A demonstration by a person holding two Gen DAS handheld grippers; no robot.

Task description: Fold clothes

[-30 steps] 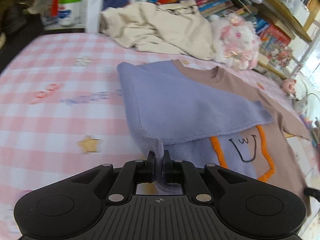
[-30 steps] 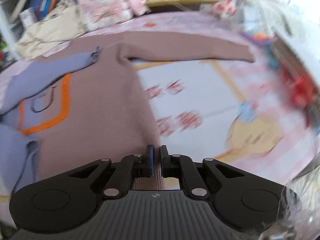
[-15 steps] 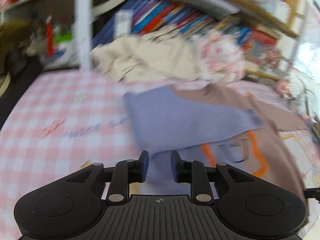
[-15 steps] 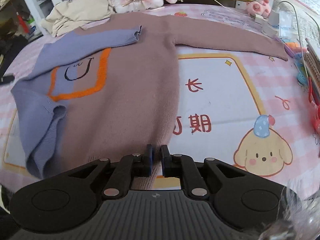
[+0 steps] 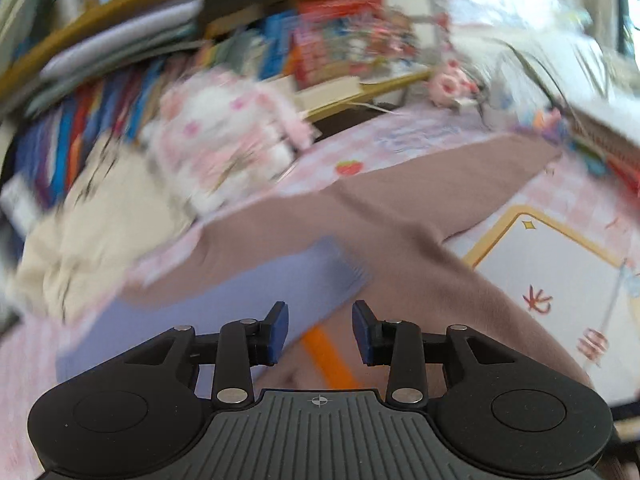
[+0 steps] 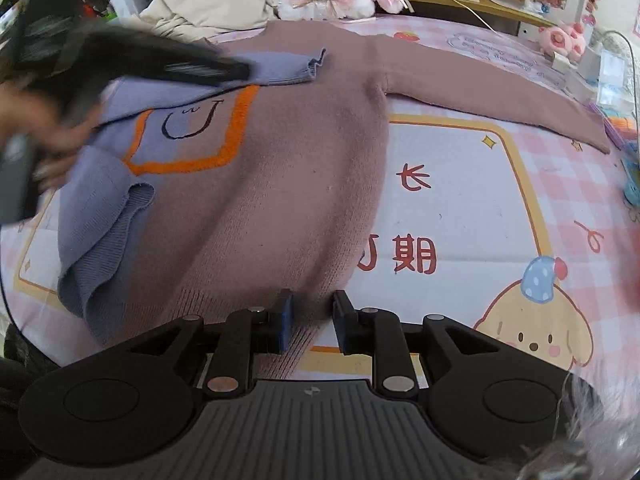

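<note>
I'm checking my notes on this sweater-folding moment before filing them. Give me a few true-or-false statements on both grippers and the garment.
1. The left gripper is open and holds nothing. True.
2. The right gripper is clamped on the hem. False: its jaws stand apart over the hem of the brown and lavender knit sweater.
3. The lavender sleeve lies folded across the sweater's chest. True.
4. The brown sleeve is folded in as well. False: it lies stretched out on the pink checked cloth.
</note>
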